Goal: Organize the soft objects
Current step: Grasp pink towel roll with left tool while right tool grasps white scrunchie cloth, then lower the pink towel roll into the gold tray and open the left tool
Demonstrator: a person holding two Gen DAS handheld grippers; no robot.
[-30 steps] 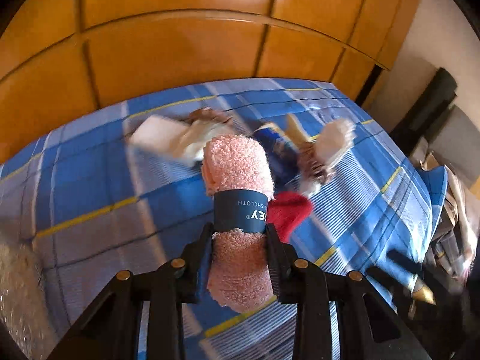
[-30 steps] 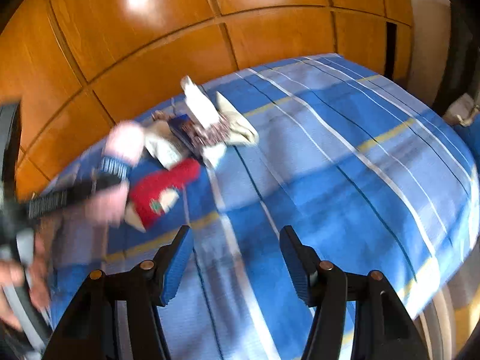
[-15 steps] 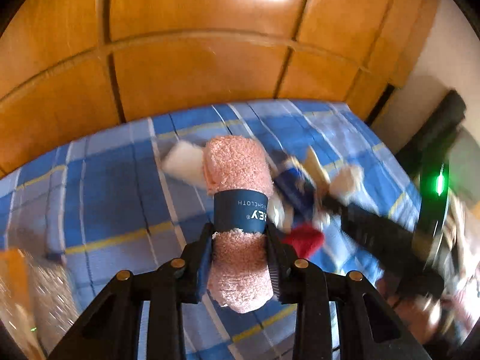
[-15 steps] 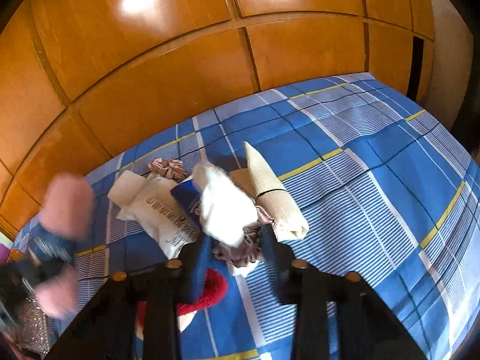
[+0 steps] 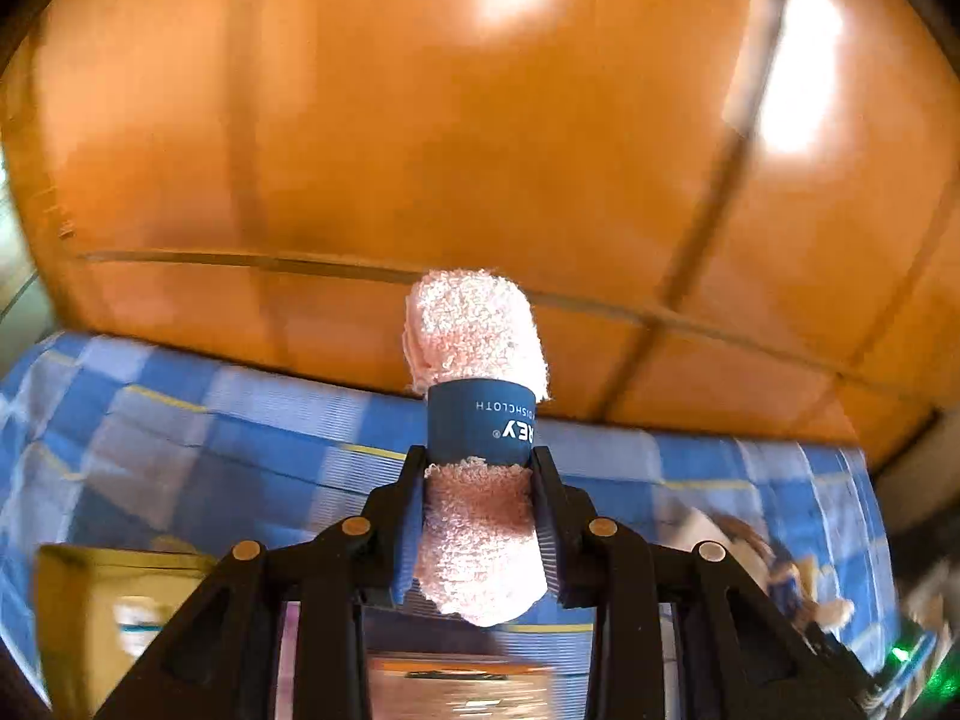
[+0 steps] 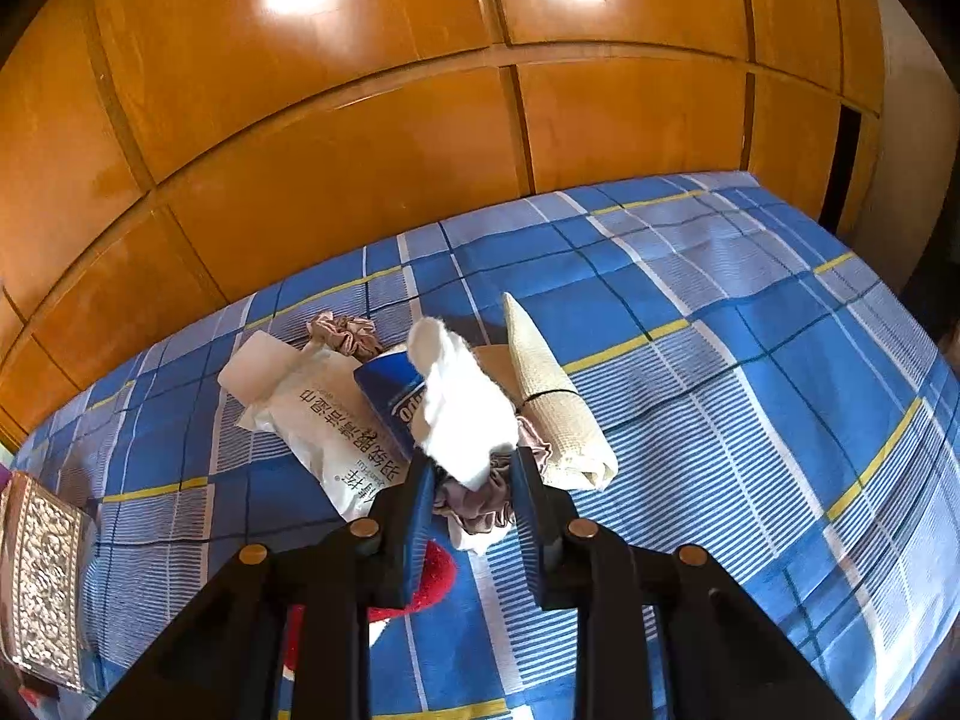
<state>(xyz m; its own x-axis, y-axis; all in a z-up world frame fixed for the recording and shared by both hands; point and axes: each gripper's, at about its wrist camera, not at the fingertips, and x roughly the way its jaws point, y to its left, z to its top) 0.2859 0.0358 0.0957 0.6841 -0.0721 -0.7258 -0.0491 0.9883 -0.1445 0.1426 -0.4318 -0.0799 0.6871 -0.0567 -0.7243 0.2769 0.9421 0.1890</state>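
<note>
So the whole setup is on a bed with a blue plaid sheet point(image 6: 750, 372), white and yellow stripes running through it, pushed up against a big wall of glossy orange wood panels point(image 6: 372, 138) with light glaring off them. A paler wall and a dark gap show past the panels on the far right.

The left gripper point(image 5: 477, 510) is clamped on a rolled pink dishcloth point(image 5: 477, 336) with a navy paper band, pads squeezing it just below the band, the roll sticking straight out beyond the tips. That view is pretty smeared. Below the jaws to the left there's a yellowish box point(image 5: 102, 594), can't tell what's in it.

The right gripper point(image 6: 474, 480) has its jaws closing on a white cloth point(image 6: 462, 408), which sits between the pads and pokes out ahead of them. Right under it is a mauve scrunchie point(image 6: 480, 510). Just right of the jaws lies a rolled cream waffle cloth point(image 6: 552, 396); left of them a white wipes packet point(image 6: 324, 420) and a blue pack point(image 6: 390, 396); another scrunchie point(image 6: 345, 330) further ahead. A red plush thing point(image 6: 435, 576) sits beneath the left finger, and a silvery patterned box point(image 6: 39, 576) is well off to the left.
</note>
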